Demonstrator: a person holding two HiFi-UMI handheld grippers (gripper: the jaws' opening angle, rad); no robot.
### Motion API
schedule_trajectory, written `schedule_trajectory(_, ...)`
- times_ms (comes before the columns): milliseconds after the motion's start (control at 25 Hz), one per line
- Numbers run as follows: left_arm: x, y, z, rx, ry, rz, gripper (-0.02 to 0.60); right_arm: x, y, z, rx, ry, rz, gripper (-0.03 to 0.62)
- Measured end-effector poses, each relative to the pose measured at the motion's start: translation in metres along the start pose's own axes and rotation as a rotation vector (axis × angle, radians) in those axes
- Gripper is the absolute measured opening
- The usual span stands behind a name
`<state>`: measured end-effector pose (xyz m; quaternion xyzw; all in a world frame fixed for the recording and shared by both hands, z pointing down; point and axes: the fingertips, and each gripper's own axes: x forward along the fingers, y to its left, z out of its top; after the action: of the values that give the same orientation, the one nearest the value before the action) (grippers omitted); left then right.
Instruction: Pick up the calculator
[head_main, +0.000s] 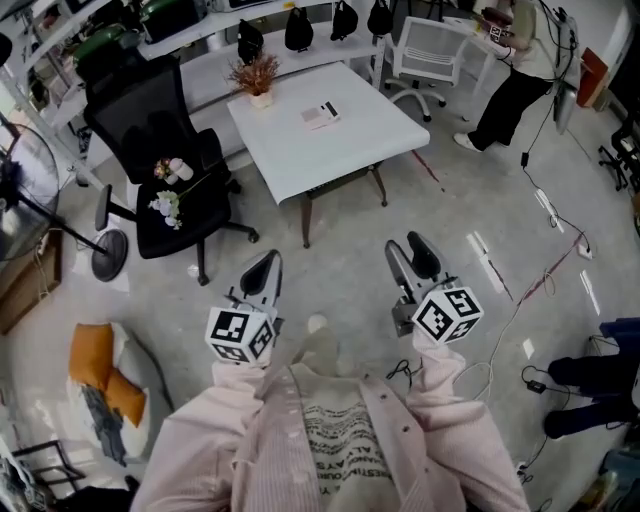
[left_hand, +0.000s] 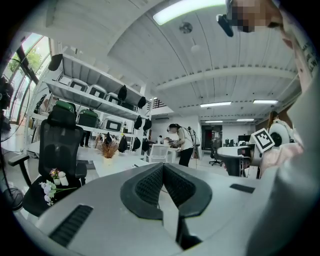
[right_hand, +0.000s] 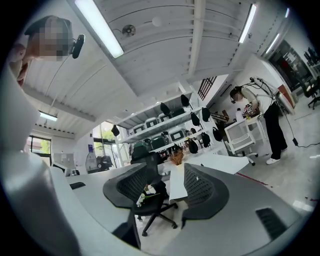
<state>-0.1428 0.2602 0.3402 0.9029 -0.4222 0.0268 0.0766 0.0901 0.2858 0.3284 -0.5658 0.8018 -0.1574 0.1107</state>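
Grey speckled floor (head_main: 330, 270) separates the person from the square white table (head_main: 380, 130). The left gripper (head_main: 268, 262) is clenched and empty; the right gripper (head_main: 406, 245) is spread wide with nothing between its jaws. The small pale flat calculator (head_main: 321, 114) lies mid-table, well ahead, so it's best to step closer and approach it with the spread jaws.

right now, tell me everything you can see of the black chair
The chair is a black office chair with a tall back that looks like mesh, a headrest on top, armrests on both sides and a star base with castors. It stands upright on the grey floor, left of the white table and apart from it. A small bunch of white and pink flowers lies on its seat. Nothing else touches it.
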Motion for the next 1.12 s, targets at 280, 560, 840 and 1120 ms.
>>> schedule_trajectory(280, 0.057, 0.043, 0.003, -0.02, 0.024, 0.005, 0.002, 0.065, -0.035, 0.005, 0.031, 0.017, -0.024, 0.202)
schedule_trajectory(560, 0.11, 0.084, 0.008, -0.041, 0.036, 0.003, 0.002, 0.128, -0.053, 0.004, 0.063, 0.04, -0.02, 0.202)
schedule_trajectory(840, 0.159, 0.102, 0.015, -0.02, 0.026, -0.042, 0.002, 0.16, -0.085, 0.009, 0.073, 0.017, -0.071, 0.202)
schedule_trajectory(1120, 0.178, 0.119, 0.007, -0.039, 0.042, -0.046, 0.001, 0.188, -0.095, 0.004, 0.083, 0.035, -0.075, 0.202)
